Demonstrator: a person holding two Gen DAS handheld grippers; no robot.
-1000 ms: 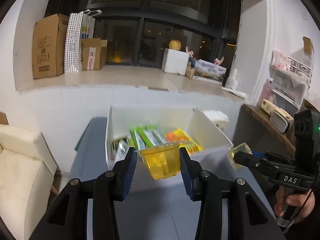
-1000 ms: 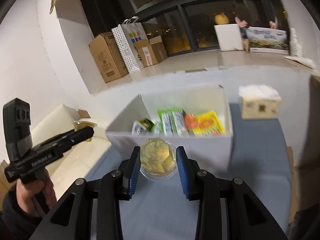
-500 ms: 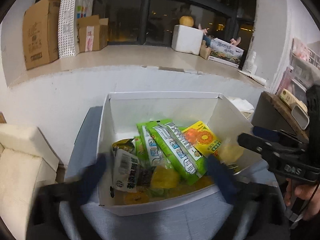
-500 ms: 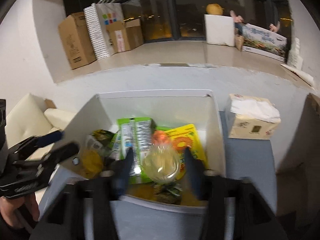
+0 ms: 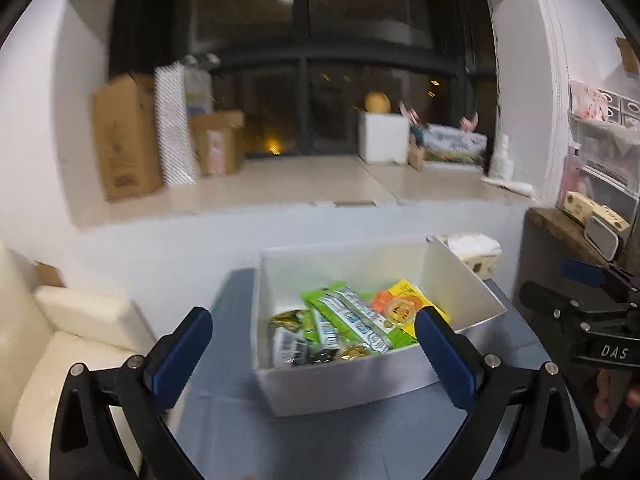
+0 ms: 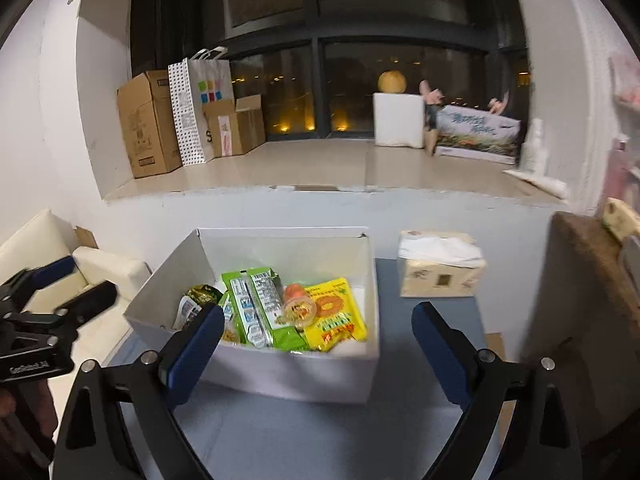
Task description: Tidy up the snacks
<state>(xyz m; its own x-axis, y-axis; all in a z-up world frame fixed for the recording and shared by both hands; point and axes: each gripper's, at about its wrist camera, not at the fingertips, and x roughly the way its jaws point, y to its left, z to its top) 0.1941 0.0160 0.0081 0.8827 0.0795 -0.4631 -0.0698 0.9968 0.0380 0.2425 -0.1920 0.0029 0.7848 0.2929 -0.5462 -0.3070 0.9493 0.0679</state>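
A white box [image 5: 340, 386] [image 6: 304, 376] stands on the grey-blue table. It holds green snack packs [image 5: 352, 322] [image 6: 260, 304], a yellow packet [image 6: 334, 316] [image 5: 416, 296], a jelly cup [image 6: 300, 306] [image 5: 398, 306] and small dark packets [image 5: 290, 346]. My left gripper [image 5: 312, 344] is open and empty, held before the box's near wall. My right gripper [image 6: 316, 344] is open and empty, also just short of the box. Each gripper shows at the edge of the other's view, the right one [image 5: 584, 312] and the left one [image 6: 44, 312].
A tissue box [image 6: 440, 270] [image 5: 476, 252] sits right of the white box. A cream sofa [image 5: 72, 340] is at the left, a wooden shelf [image 6: 584, 280] at the right. Cardboard boxes [image 6: 148, 140] stand on the window ledge behind.
Both grippers held yellow jelly cups a second ago. They moved over the box, opened and let the cups drop in, then drew back and up, wide open.
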